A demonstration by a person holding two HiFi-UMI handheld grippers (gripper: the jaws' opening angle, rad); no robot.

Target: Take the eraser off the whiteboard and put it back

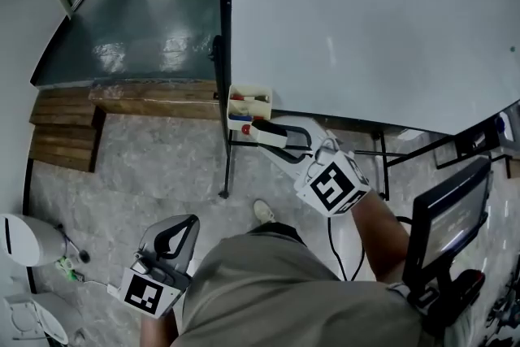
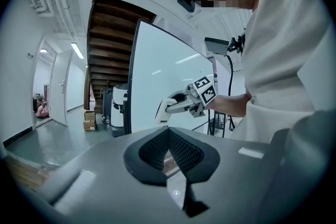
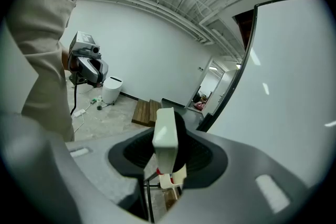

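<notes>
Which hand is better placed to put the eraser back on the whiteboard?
Right. The right claw holds the eraser close beside the whiteboard. The left claw hangs low at the person's side, empty and away from the board.

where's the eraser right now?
Head view, centre: the eraser is clamped in the right gripper, below the lower left corner of the whiteboard, beside the marker tray.
</notes>
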